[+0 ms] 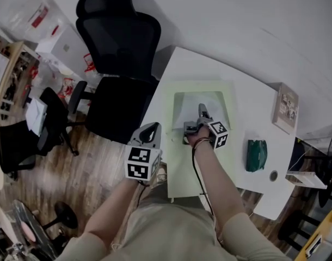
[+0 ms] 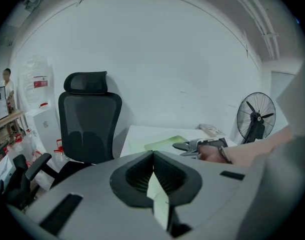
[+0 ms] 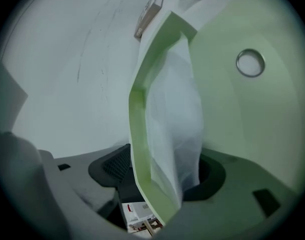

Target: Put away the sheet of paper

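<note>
A white table (image 1: 253, 91) stands against a white wall, over wood flooring. At the left, a black chair (image 1: 120, 64) sits beside it. The left gripper (image 1: 149, 137) hangs off the table's near left edge, above the person's lap, with its jaws closed together and nothing in them. On the table lies a pale green folder (image 1: 177, 156) with the white sheet (image 1: 190, 105) tucked inside. The right gripper (image 1: 202, 111) is at their near edge. Its jaws are apart, and the folder's rim and the sheet stand loosely between them. Further right lie a dark green pouch (image 1: 256, 155) and a book (image 1: 286, 106).
</note>
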`<move>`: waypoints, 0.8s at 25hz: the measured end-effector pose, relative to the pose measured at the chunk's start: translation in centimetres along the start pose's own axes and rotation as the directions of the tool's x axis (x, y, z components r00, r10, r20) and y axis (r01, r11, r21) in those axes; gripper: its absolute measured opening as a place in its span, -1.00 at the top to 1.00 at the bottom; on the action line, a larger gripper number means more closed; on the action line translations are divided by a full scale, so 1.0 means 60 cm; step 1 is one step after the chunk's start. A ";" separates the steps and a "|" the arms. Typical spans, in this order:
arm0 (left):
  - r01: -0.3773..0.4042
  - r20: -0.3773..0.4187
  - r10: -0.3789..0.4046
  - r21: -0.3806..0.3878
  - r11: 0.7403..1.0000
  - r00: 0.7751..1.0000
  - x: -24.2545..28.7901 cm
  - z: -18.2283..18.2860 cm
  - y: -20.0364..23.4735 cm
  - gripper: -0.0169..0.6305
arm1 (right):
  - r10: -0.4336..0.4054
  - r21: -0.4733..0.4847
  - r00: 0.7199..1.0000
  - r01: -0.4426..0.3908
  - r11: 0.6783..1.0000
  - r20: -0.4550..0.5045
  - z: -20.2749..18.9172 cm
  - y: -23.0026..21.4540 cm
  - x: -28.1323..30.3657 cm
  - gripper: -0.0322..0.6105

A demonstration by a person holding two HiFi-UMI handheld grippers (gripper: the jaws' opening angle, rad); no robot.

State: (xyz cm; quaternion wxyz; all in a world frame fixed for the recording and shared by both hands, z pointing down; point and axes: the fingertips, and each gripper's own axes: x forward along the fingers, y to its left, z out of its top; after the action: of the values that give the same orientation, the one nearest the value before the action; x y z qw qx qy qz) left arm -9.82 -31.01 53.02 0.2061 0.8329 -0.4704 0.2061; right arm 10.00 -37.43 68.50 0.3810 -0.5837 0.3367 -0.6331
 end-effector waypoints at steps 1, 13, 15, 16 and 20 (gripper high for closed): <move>-0.001 -0.004 0.001 0.000 1.000 1.000 -0.001 -0.003 0.002 0.89 | -0.001 -0.014 1.000 0.001 1.000 -0.012 -0.007 0.001 0.008 -0.05; 0.003 -0.027 -0.004 -0.018 1.000 1.000 -0.004 -0.026 0.021 0.89 | -0.063 -0.136 0.991 0.047 0.990 -0.117 -0.047 0.013 0.033 -0.22; 0.012 -0.034 -0.013 -0.024 1.000 0.999 -0.005 -0.029 0.018 0.89 | -0.107 -0.161 0.987 0.087 0.983 -0.123 -0.049 0.007 0.025 -0.27; 0.017 -0.035 -0.018 -0.024 1.000 0.999 -0.005 -0.029 0.015 0.89 | -0.135 -0.179 0.983 0.112 0.978 -0.123 -0.050 0.003 0.020 -0.28; 0.027 -0.027 -0.027 -0.015 1.000 0.999 -0.006 -0.027 0.010 0.89 | -0.243 -0.253 0.965 0.212 0.944 -0.100 -0.051 -0.013 -0.005 -0.39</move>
State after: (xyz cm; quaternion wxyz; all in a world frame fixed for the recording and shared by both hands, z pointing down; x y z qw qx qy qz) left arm -10.74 -30.18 54.28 0.2212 0.8348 -0.4579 0.2110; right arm 6.92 -36.84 68.72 0.2091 -0.6181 0.3653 -0.6639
